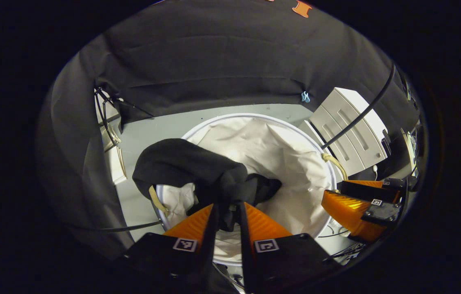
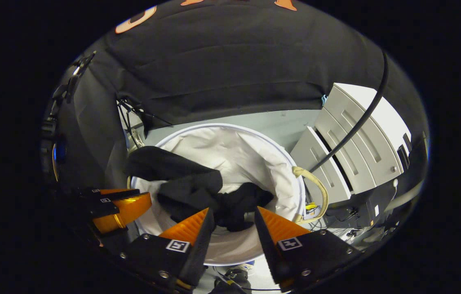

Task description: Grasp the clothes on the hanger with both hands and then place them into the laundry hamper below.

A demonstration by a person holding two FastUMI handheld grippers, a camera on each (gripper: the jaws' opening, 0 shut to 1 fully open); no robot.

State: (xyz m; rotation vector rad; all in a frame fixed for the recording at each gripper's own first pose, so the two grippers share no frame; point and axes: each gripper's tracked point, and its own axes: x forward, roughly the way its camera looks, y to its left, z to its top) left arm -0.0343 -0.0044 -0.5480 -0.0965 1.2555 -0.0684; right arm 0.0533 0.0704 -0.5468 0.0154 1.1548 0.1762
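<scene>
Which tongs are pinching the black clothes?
The left tongs: their fingers squeeze the black clothes over the hamper. The right tongs are spread open, holding nothing.

The black garment [image 1: 198, 171] is bunched and crumpled, draped over the near-left rim of the laundry hamper [image 1: 295, 163], one fold hanging outside and the rest sagging inside. A pinch of it sits between the left claw [image 1: 227, 212] fingers. The round hamper, white-lined with a cream rope handle, stands open just ahead of both claws.
</scene>
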